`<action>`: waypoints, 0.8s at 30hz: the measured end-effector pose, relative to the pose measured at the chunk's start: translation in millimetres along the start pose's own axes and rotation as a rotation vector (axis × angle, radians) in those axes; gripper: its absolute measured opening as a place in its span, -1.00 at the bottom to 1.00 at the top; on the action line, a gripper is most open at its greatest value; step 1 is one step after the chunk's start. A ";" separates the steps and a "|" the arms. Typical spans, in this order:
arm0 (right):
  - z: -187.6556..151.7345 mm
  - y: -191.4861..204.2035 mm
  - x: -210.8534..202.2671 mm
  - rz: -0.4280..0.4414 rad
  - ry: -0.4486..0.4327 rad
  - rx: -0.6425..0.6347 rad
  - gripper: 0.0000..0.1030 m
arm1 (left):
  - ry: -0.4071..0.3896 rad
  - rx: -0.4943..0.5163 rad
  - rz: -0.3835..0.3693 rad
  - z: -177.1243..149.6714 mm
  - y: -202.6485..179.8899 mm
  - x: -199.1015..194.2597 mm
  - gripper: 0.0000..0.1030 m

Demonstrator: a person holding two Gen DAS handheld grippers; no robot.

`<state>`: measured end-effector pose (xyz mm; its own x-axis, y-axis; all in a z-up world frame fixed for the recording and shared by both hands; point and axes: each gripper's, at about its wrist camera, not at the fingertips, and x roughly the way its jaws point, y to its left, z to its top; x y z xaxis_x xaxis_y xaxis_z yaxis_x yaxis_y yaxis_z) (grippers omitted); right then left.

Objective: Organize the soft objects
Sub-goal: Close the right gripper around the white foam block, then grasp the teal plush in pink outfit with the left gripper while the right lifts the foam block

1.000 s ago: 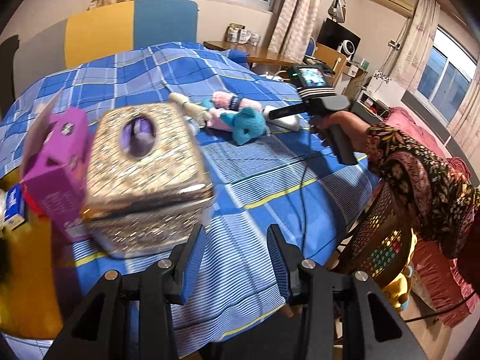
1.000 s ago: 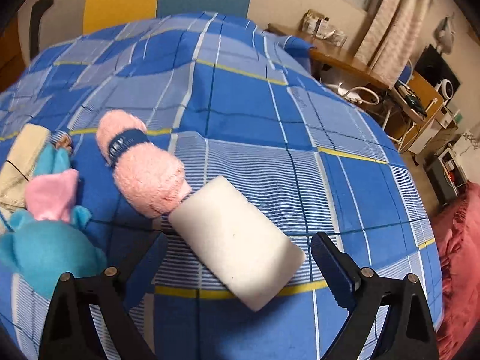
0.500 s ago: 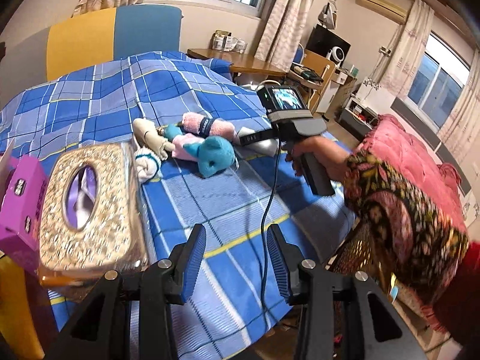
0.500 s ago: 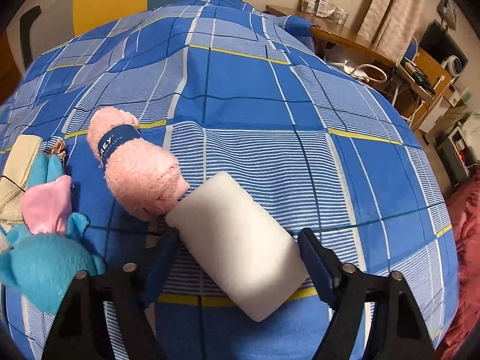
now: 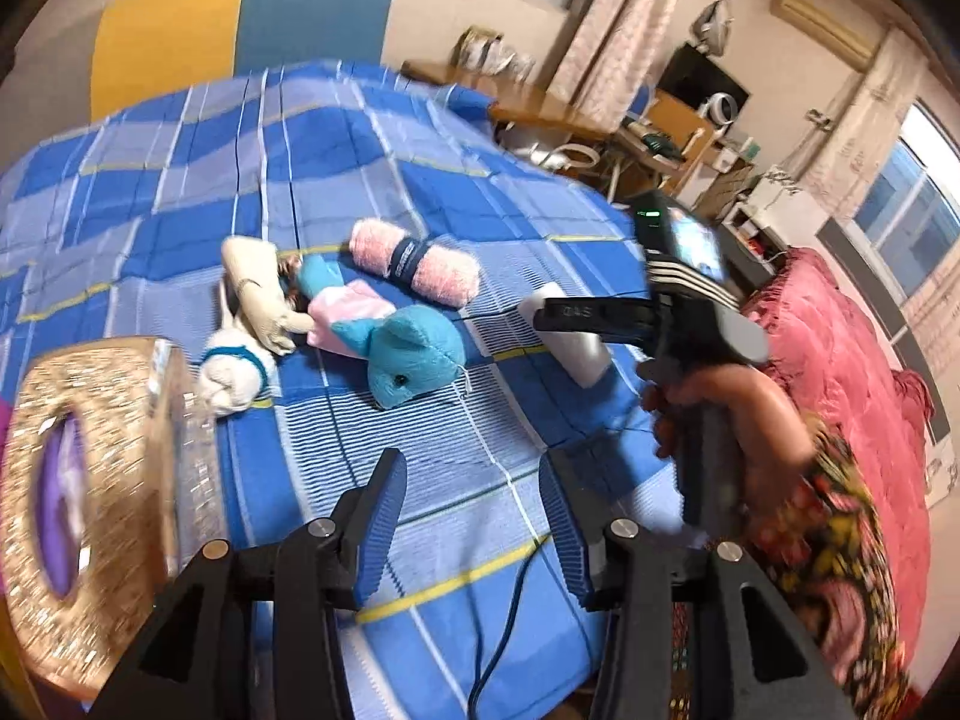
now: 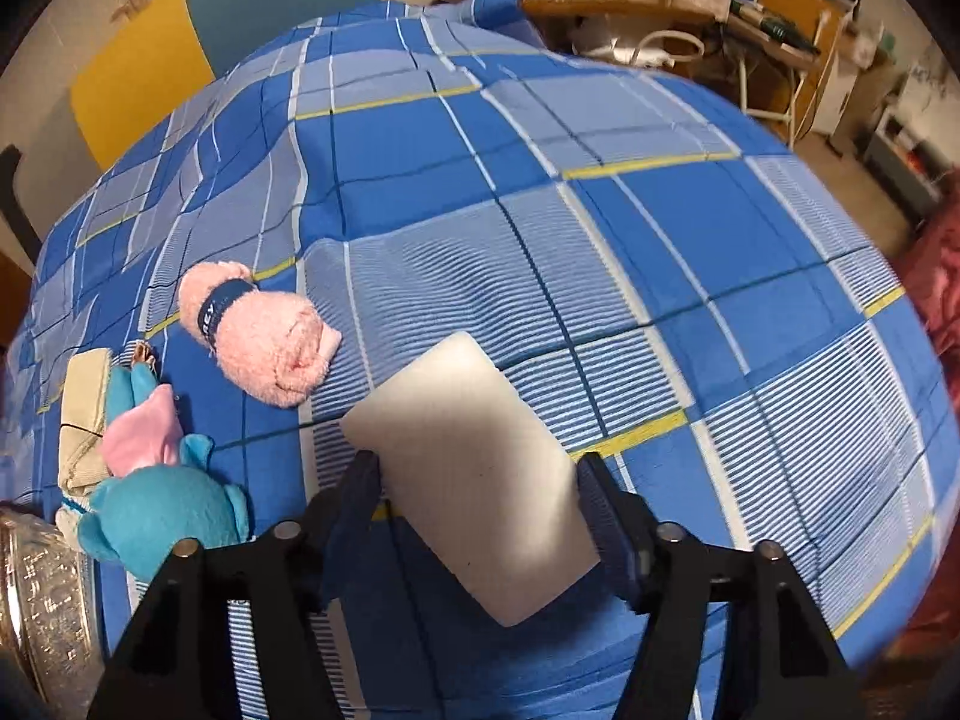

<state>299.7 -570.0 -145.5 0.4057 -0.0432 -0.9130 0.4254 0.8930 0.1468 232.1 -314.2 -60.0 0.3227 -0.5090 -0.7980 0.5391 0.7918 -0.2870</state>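
The white foam block point(image 5: 567, 339) lies on the blue checked bedspread point(image 5: 420, 180), and in the left wrist view it is far ahead of the left gripper point(image 5: 471, 516) and to the right of its fingers. The left gripper is released, with nothing between its two fingers, and it hangs over the near part of the bed. The right gripper point(image 5: 564, 315) reaches to the block from the right side. Ahead and to the left of the left fingers lie the blue plush point(image 5: 414, 360), the pink rolled towel point(image 5: 414, 264) and a cream toy point(image 5: 258, 300), close together. A glittery gold box point(image 5: 90, 498) stands just beside the left finger, on its left.

In the right wrist view, the block point(image 6: 474, 462) sits between the two fingers of the right gripper point(image 6: 480, 516). Both fingers are at its sides and seem to touch it, so I judge the gripper is grasping the block, but how firm the grip is I cannot tell. The towel point(image 6: 264, 336) is ahead and to the left of the fingers, near the far corner of the block but apart from it. The plush point(image 6: 162, 516) is just beside the left finger.

The step in hand looks like picking up the block. The next move calls for a gentle squeeze and a straight lift, because foam gives way easily. There is open bedspread ahead and to the right of the fingers; the bed edge is close on the right, so the block should not be carried that way too low.
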 end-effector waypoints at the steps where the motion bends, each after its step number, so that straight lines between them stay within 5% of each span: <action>1: 0.6 0.9 0.4 -0.010 -0.002 -0.002 0.50 | 0.012 -0.016 0.008 4.4 0.9 8.8 -0.10; 3: 0.0 3.2 0.6 -0.023 0.001 -0.010 0.80 | 0.029 -0.031 0.021 12.3 1.3 24.0 -0.10; 8: -7.7 6.1 3.0 -0.061 0.047 -0.056 0.82 | 0.060 -0.047 0.057 25.1 1.2 52.3 -0.10; 10: -9.3 7.4 6.4 -0.103 0.064 -0.080 0.64 | 0.061 -0.049 0.067 29.4 2.4 59.2 -0.10; 12: -8.5 8.1 4.4 -0.140 0.048 -0.100 0.25 | 0.065 -0.054 0.084 34.8 4.2 67.0 -0.09; 16: -6.7 -0.7 -2.2 -0.106 0.026 -0.054 0.16 | 0.094 -0.071 0.128 46.4 12.2 88.8 0.25; 21: -1.2 -11.0 -16.0 -0.028 -0.031 0.013 -0.20 | 0.135 -0.080 0.156 52.4 19.4 113.5 0.26; 24: -1.3 -11.2 -19.6 -0.009 -0.041 0.015 -0.23 | 0.151 -0.069 0.161 54.1 20.0 127.4 0.26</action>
<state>286.0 -578.6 -129.7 0.4345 -0.0696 -0.8980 0.4410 0.8858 0.1447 326.1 -381.5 -138.8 0.2768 -0.3222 -0.9053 0.4341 0.8824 -0.1813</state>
